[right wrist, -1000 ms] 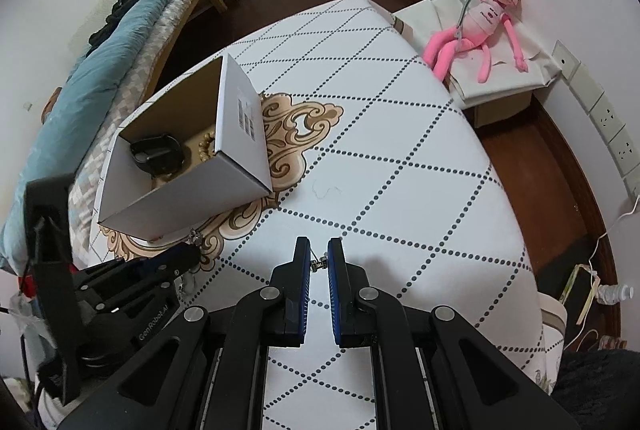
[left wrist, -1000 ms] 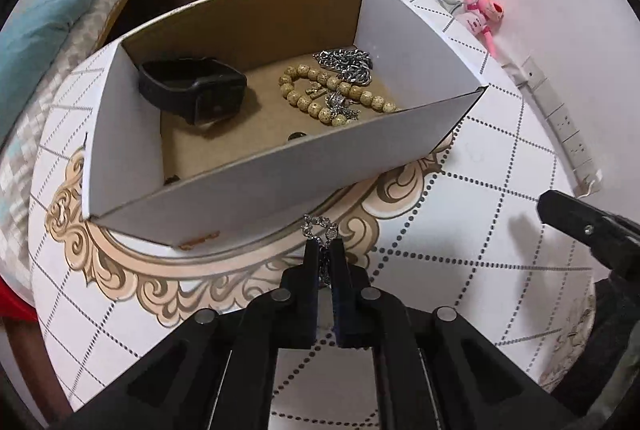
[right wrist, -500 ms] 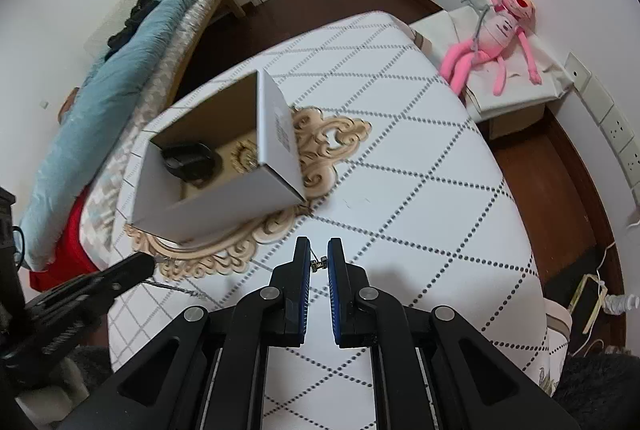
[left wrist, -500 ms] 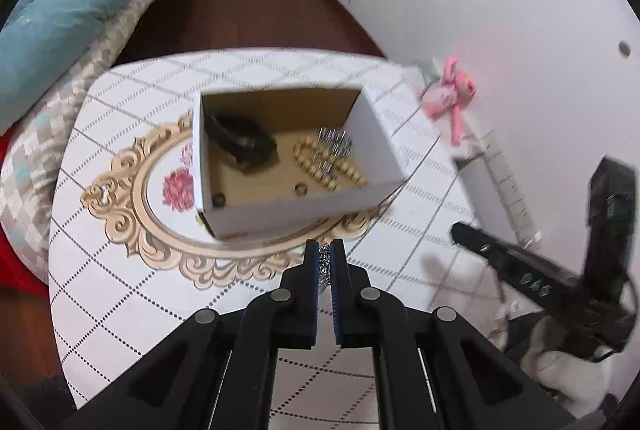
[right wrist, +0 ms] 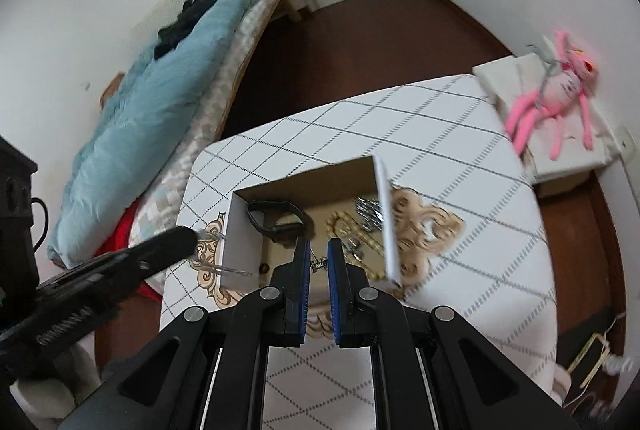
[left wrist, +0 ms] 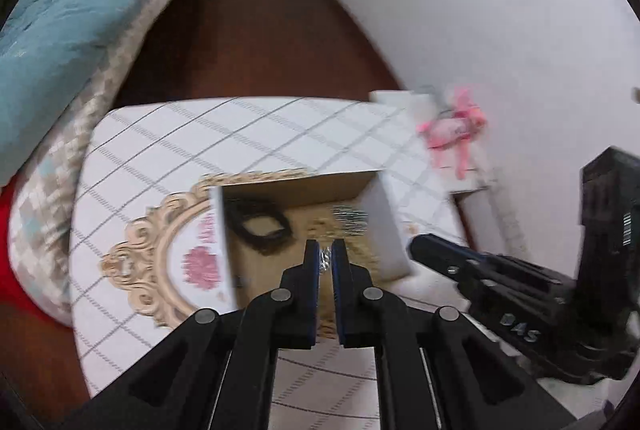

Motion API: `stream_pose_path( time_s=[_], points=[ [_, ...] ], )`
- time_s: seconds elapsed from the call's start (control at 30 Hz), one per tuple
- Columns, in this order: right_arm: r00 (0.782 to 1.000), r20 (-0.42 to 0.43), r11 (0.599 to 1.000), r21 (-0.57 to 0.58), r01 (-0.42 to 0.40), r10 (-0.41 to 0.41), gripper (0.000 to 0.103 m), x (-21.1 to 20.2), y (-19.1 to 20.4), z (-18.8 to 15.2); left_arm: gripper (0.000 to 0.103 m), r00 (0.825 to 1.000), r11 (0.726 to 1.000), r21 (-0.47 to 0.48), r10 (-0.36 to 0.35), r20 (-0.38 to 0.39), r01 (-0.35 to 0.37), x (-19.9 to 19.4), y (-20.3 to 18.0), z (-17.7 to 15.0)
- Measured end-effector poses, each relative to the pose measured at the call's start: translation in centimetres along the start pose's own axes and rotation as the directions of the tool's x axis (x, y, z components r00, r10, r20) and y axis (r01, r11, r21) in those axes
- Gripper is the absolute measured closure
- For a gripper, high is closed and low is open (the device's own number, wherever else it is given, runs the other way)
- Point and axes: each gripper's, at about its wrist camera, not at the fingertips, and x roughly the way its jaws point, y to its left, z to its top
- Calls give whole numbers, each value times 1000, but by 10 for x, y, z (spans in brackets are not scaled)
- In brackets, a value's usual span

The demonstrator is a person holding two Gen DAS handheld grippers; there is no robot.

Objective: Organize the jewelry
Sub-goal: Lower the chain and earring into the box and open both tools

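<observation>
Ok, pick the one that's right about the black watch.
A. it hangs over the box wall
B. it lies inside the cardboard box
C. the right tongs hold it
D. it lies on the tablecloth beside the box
B: the black watch lies on the floor of the cardboard box, left of the bead bracelet.

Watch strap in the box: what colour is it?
Black. The watch strap lies in the cardboard box, clearest in the right wrist view.
</observation>
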Motion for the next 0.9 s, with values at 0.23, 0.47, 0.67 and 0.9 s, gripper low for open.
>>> stream_pose_path(
  time_s=[0.23,0.47,0.67,0.9],
  points=[
    [988,-151,999,-13,32,-33,89,55,2,26,70,983,984,-39,169,-73,-172,27,30,10],
    [987,-129,996,-19,92,-94,46,51,-6,28,16,968,967,-42,251,-13,-252,23,38,-1],
    [950,-68,949,-102,299,-306,8,39,-9,17,0,949,949,-25,313,-32,-314,32,37,-16],
    [905,-55,900,-145,412,-423,0,39,-12,-4,0,943,943,-25,332,-35,-333,33,35,-30]
  ],
)
